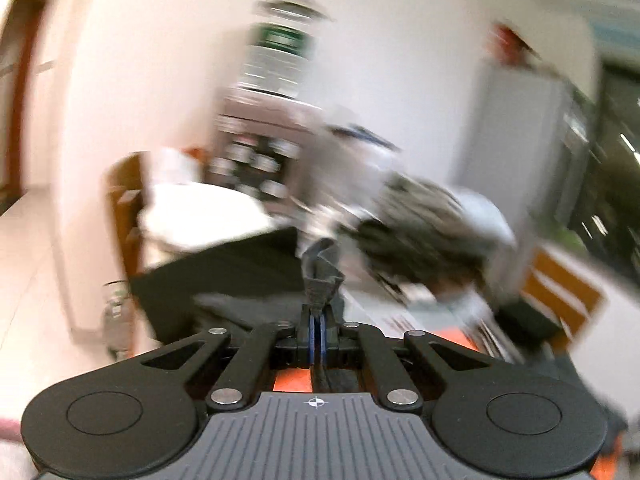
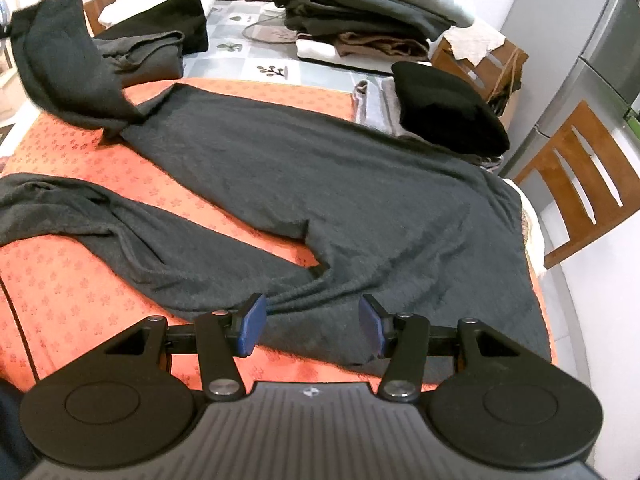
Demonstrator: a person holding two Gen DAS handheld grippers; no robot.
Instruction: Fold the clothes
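Note:
A pair of dark grey knit trousers [image 2: 320, 184] lies spread on the orange patterned cloth [image 2: 72, 296] over the table. One leg end [image 2: 60, 56] is lifted in the air at the far left. My left gripper [image 1: 319, 334] is shut on a bunched bit of that dark grey fabric [image 1: 322, 280]; its view is heavily blurred. My right gripper [image 2: 312, 326] is open and empty, its blue pads [image 2: 252, 330] on either side of the trousers' near waist edge, just above it.
Folded clothes stand at the back: a dark pile [image 2: 360, 8], a black folded item [image 2: 448, 108] at the right, dark and white pieces [image 2: 160, 28] at the left. A wooden chair [image 2: 580, 184] stands beside the table's right edge. A grey cabinet [image 2: 612, 40] is behind it.

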